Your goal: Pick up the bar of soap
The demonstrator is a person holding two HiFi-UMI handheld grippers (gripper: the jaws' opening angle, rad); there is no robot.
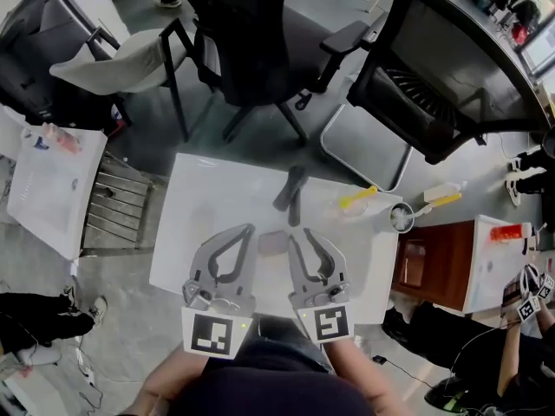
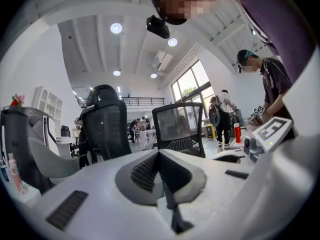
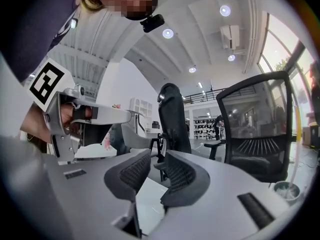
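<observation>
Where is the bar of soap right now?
In the head view, the bar of soap lies on the white table, between the left gripper and the right gripper.

desk (image 1: 204, 193): smooth white top, matt with a slight sheen. left gripper (image 1: 245, 230) and right gripper (image 1: 302, 235): light grey matt plastic shells. fingers (image 3: 131, 176): dark grey, ribbed, rubbery-looking pads. marker cube (image 1: 214, 334): matt black-on-white print. bar of soap (image 1: 271, 243): pale grey, dull, smooth. chair back (image 1: 451, 68): black mesh cloth. floor (image 1: 260, 146): grey, polished, faintly reflective. cabinet (image 1: 434, 263): red-brown wood look, glossy.
</observation>
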